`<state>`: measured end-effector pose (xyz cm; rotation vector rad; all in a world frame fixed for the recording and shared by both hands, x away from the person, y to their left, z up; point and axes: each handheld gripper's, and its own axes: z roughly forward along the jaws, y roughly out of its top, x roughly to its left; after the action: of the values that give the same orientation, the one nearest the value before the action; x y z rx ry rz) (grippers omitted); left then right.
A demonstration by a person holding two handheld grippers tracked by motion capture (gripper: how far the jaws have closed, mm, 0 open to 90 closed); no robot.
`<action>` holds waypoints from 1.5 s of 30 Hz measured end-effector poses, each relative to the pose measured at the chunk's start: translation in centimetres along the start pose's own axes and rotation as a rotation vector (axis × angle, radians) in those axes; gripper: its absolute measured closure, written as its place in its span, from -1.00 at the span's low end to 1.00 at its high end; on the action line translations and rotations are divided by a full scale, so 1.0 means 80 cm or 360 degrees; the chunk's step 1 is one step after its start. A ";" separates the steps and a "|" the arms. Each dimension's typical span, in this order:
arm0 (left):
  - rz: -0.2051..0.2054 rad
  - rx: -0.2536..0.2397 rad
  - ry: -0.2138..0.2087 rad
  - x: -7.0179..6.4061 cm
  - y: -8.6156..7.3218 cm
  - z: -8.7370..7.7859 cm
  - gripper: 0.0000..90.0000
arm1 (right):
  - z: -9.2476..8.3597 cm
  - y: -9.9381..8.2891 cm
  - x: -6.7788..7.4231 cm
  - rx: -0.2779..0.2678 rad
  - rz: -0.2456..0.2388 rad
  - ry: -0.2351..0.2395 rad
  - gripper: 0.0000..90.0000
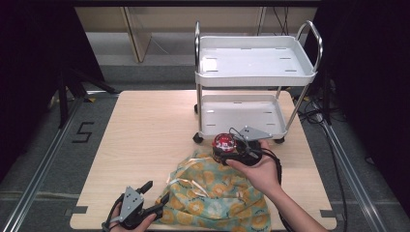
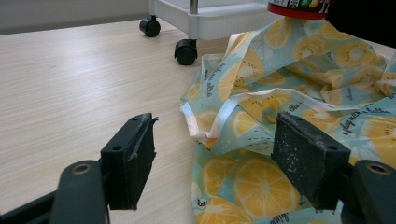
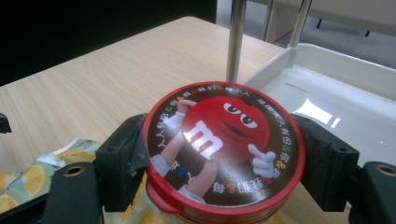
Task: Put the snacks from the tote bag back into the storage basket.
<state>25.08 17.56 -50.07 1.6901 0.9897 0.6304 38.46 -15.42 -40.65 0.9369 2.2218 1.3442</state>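
Landmark: white two-tier trolley [image 1: 256, 72] standing at the far side of the worktop [image 1: 145, 140].
Candy tin: red-lidded round tin [image 3: 224, 149], clamped by its sides between the right gripper [image 1: 231, 149] fingers, held just in front of the trolley's lower tray, above the bag.
Bag: lemon-print fabric bag [image 1: 217, 193] lying crumpled on the worktop in front of the trolley.
Left gripper [image 2: 224, 158]: fingers spread wide, holding nothing, at the bag's near-left edge.
Risk: the smooth round tin may slip or rotate out of the two flat pads; it may knock the trolley's upright post.
Hidden: the tin's body below its lid, the bag's opening and any contents.
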 end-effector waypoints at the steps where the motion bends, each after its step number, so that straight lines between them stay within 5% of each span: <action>1: 0.0000 0.0000 0.0000 0.000 0.000 0.000 -0.35 | 0.001 0.000 0.000 -0.0001 0.0007 0.0001 -0.40; 7: -0.0007 0.0007 0.0011 0.000 0.000 -0.001 -0.35 | 0.002 0.003 -0.001 -0.0001 -0.0002 -0.0010 -0.40; 9: -0.0011 0.0006 0.0011 0.000 0.000 -0.001 -0.35 | 0.003 0.004 0.002 0.0003 0.0048 -0.0011 -0.40; 10: -0.0011 0.0004 0.0011 0.000 0.000 -0.001 -0.35 | 0.005 0.005 -0.001 -0.0023 -0.0003 0.0004 -0.40; 13: -0.0011 0.0003 0.0013 -0.001 0.000 -0.002 -0.35 | 0.004 0.007 -0.001 -0.0012 -0.0001 -0.0033 -0.40; 14: -0.0011 0.0003 0.0013 0.000 0.000 -0.001 -0.35 | 0.006 0.006 0.002 -0.0021 0.0057 0.0000 -0.40; 16: -0.0011 0.0003 0.0013 0.000 0.000 -0.001 -0.35 | 0.005 0.007 -0.003 -0.0006 -0.0002 -0.0015 -0.40; 45: -0.0010 0.0001 0.0014 0.000 0.000 -0.001 -0.35 | 0.014 0.010 -0.010 -0.0038 0.0012 -0.0063 -0.40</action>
<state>24.98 17.58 -50.00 1.6853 1.0013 0.6342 40.03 -15.03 -40.47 0.9556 2.1705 1.3410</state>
